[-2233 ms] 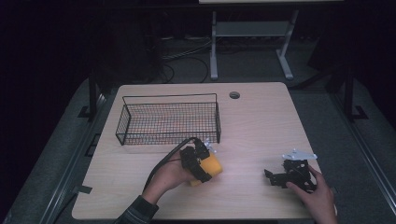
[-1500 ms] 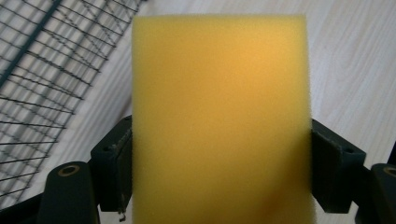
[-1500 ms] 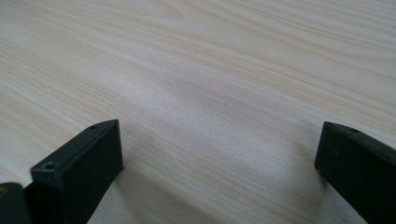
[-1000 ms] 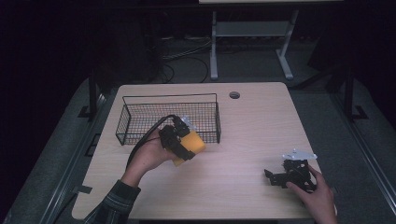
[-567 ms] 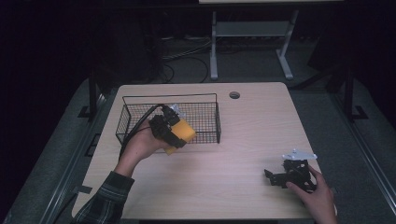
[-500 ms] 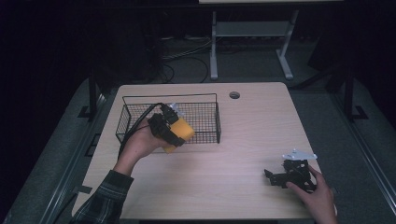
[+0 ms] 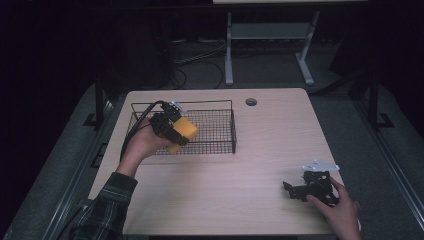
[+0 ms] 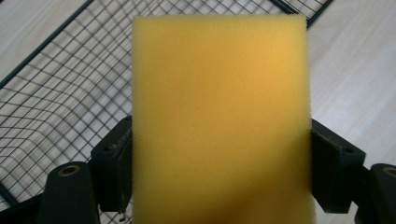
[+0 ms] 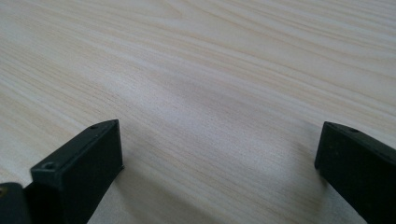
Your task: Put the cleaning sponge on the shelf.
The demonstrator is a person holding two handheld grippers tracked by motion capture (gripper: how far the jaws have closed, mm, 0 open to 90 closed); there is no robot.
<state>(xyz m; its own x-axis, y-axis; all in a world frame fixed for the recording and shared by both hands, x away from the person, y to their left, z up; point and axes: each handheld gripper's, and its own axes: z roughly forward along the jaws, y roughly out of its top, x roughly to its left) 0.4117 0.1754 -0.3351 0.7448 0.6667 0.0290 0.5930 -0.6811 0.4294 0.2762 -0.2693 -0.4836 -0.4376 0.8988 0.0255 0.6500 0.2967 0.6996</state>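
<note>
**Sponge held over wire basket**

Pale wood table [image 7: 250, 200] in a dark room. Nearest, at the front right corner: right gripper [image 7: 295, 189] resting low on the bare wood, jaws spread wide, gripping nothing. Farther back on the left: left gripper [image 7: 175, 131], jaws clamped on a yellow sponge [image 8: 219, 121], raised above the black wire basket [image 7: 220, 142]. Beyond, cables on the floor.

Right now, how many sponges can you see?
1. The yellow sponge is clamped in the left tongs, held over the wire basket. None shows elsewhere on the table.
</note>
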